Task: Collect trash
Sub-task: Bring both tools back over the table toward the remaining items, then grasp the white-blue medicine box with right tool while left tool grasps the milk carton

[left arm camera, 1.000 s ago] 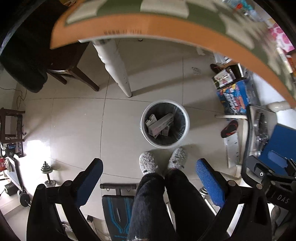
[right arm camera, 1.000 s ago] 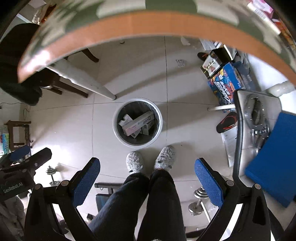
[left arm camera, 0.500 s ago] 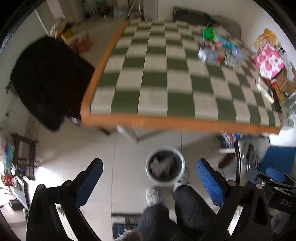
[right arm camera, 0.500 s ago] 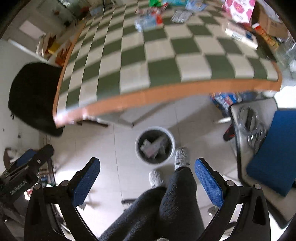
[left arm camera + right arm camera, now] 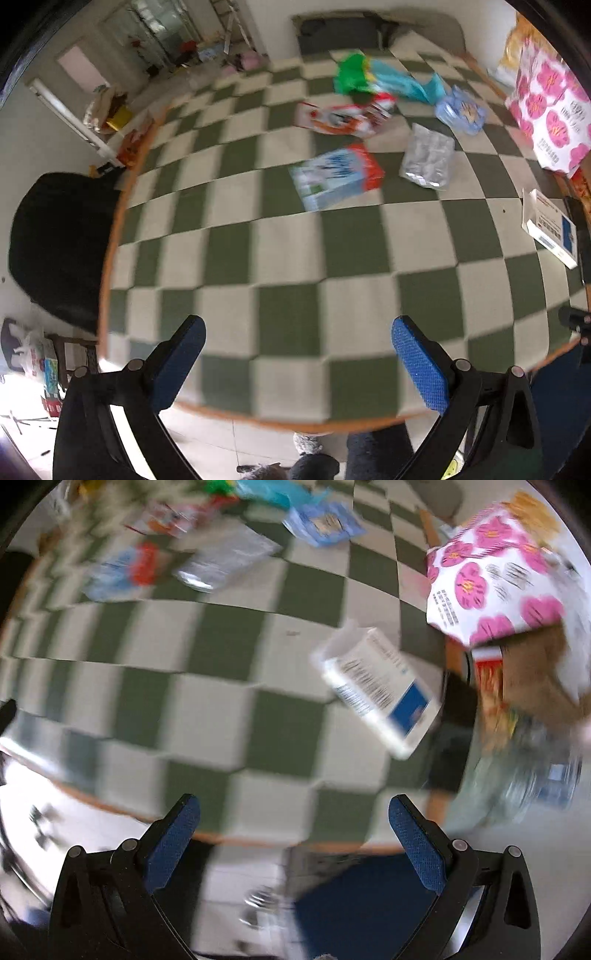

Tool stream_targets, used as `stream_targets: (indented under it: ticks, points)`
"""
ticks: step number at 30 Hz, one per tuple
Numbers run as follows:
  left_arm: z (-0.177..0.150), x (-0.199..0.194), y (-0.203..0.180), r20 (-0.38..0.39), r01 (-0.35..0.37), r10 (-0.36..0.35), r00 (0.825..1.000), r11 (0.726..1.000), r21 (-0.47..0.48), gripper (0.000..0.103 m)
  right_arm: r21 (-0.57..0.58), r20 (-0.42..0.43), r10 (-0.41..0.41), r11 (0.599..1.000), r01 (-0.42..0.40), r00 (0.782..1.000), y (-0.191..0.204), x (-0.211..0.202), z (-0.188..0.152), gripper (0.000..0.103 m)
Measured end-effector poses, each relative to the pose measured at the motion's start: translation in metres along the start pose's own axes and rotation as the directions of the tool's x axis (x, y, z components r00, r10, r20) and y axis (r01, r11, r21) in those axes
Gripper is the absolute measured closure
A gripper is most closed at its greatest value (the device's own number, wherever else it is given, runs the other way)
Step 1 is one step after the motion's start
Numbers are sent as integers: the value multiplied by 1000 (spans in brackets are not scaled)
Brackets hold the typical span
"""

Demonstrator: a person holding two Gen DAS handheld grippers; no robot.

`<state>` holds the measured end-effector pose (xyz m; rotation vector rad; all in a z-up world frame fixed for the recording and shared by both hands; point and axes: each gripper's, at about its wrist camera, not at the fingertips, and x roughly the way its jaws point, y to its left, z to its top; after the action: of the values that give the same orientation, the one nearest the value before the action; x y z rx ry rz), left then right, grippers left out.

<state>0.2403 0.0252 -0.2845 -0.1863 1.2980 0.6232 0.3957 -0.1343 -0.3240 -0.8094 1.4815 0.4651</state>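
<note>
both empty, jaws wide: left gripper point(image 5: 297, 354) and right gripper point(image 5: 293, 830) hang over the checkered table point(image 5: 280, 266); much left, by my read — blue-red carton point(image 5: 336, 177), foil pack point(image 5: 426, 160), white-blue box point(image 5: 380, 690) uncollected.

1. Daylight, soft and even; no hard shadows on the checkered tablecloth point(image 5: 295, 258).
2. Left wrist view: mod. motion blur. The blue-and-red carton point(image 5: 336, 177) is smeared; the white-and-blue box point(image 5: 550, 229) at the right edge is sharper.
3. Right wrist view: heavy blur throughout. The white-and-blue box point(image 5: 380, 690) streaks and its text is unreadable.
4. Blown-out glare on the floor at lower left in both views.
5. Strong fisheye bending w/ black vignette corners; gripper fingers point(image 5: 421, 365) stay sharp.
</note>
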Motion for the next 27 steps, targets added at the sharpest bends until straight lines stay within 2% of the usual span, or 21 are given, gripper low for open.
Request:
stream_targets:
  ticks: [3, 7, 11, 14, 17, 21, 23, 24, 26, 27]
  points:
    - [25, 24, -30, -44, -14, 15, 999, 999, 31, 0, -92, -84, -35, 995, 27, 996, -28, 40, 40, 0]
    - [51, 47, -52, -83, -19, 23, 996, 999, 49, 0, -203, -152, -41, 979, 9, 988, -50, 78, 74, 0]
    - [70, 62, -56, -107, -20, 27, 994, 998, 62, 0, -281, -225, -31, 959, -35, 974, -65, 110, 96, 0]
    - [81, 65, -51, -114, -16, 25, 993, 997, 81, 0, -265, -282, 34, 958, -111, 959, -76, 120, 103, 0]
    - [90, 61, -37, -99, -13, 24, 995, 994, 107, 0, -189, -303, 102, 968, -164, 948, -86, 120, 101, 9]
    - [105, 55, -13, -101, 43, -27, 995, 986, 159, 0, 39, -286, 292, 955, -294, 913, -94, 112, 95, 9]
    - [112, 54, -2, -100, 81, -62, 993, 976, 201, 0, 165, -230, 390, 918, -360, 891, -92, 106, 93, 9]
    - [117, 53, 3, -99, 95, -73, 992, 967, 238, 0, 255, -183, 453, 879, -403, 873, -91, 102, 92, 9]
    - [124, 56, 8, -97, 103, -75, 992, 940, 324, 0, 360, -109, 510, 820, -445, 853, -89, 98, 92, 9]
    - [127, 60, 7, -106, 108, -73, 992, 920, 377, 0, 377, -82, 510, 811, -447, 856, -85, 95, 95, 9]
